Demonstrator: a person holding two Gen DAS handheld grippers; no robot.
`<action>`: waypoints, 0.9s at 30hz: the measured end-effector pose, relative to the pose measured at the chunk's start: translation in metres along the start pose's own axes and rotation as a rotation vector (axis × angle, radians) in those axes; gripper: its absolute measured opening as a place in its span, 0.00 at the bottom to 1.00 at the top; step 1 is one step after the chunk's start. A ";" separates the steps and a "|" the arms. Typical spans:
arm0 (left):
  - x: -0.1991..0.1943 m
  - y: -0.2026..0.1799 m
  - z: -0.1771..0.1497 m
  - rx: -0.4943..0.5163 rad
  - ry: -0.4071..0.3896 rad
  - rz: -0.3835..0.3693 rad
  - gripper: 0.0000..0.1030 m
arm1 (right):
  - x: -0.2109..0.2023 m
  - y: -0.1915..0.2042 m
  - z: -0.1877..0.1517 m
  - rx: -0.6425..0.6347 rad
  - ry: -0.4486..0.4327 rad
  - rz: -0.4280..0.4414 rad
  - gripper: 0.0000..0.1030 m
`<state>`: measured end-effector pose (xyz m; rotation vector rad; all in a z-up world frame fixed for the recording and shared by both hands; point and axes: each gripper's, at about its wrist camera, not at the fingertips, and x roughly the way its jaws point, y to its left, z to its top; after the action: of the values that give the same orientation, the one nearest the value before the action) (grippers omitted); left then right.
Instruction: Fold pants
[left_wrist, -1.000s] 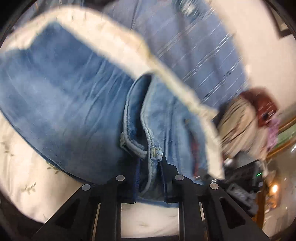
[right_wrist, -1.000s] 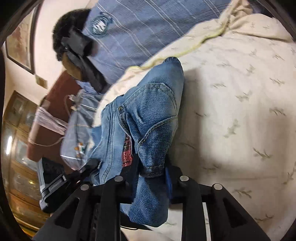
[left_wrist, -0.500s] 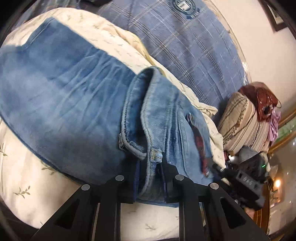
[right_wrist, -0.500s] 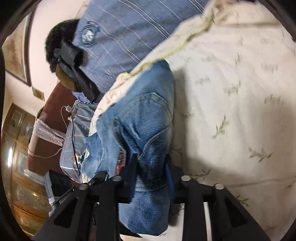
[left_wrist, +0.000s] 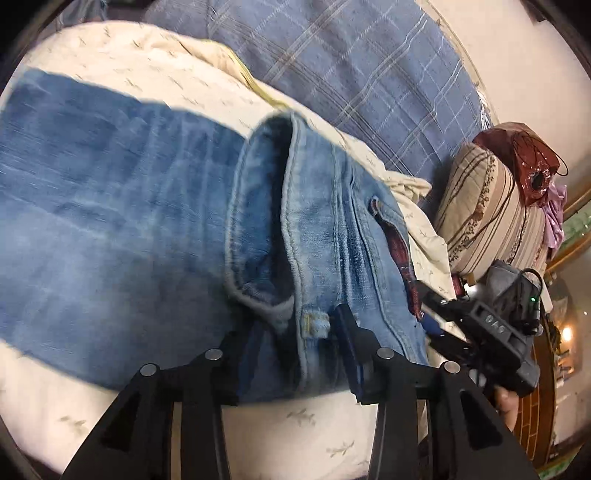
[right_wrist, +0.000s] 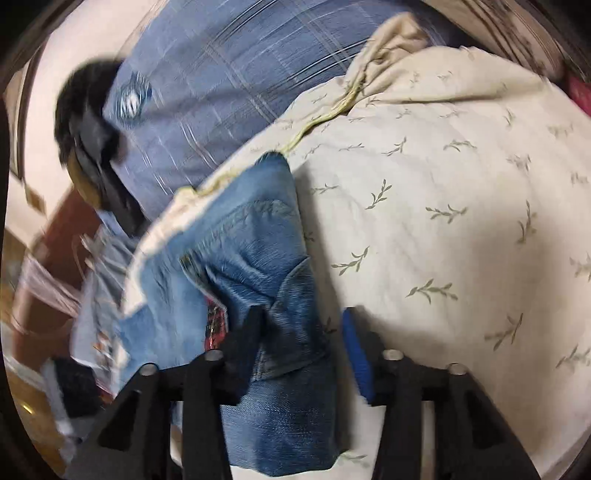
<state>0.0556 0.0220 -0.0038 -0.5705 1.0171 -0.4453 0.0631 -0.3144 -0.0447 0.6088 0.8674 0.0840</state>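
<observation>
The blue jeans (left_wrist: 110, 221) lie on a cream bedspread with a leaf print (left_wrist: 295, 435). In the left wrist view the legs spread to the left and the waistband stands folded in the middle. My left gripper (left_wrist: 299, 332) has its jaws spread, with the waistband and a belt loop lying loose between them. In the right wrist view the jeans (right_wrist: 258, 258) lie bunched at the lower left. My right gripper (right_wrist: 301, 325) is open around the denim, with a clear gap to the right finger (right_wrist: 356, 354).
A blue plaid cover (left_wrist: 369, 66) lies behind the jeans. A striped pillow (left_wrist: 487, 218) and a dark red bag (left_wrist: 528, 166) sit at the right. The right gripper's body (left_wrist: 491, 343) shows beside the jeans. The cream bedspread (right_wrist: 461, 221) stretches to the right.
Both grippers have opened: their jaws were shut on the waistband and now stand spread with the denim loose between them. The jeans have settled lower on the bedspread.
</observation>
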 end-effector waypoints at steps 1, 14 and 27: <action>-0.012 -0.001 0.000 0.002 -0.019 0.004 0.39 | -0.011 0.007 0.000 -0.020 -0.047 -0.015 0.48; -0.125 0.082 -0.011 -0.446 -0.195 0.134 0.55 | -0.001 0.134 -0.072 -0.226 0.014 0.232 0.70; -0.123 0.124 -0.013 -0.609 -0.201 0.212 0.57 | 0.033 0.158 -0.114 -0.320 0.152 0.236 0.73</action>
<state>-0.0019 0.1875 -0.0064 -1.0151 1.0018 0.1229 0.0281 -0.1202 -0.0394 0.4044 0.9024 0.4797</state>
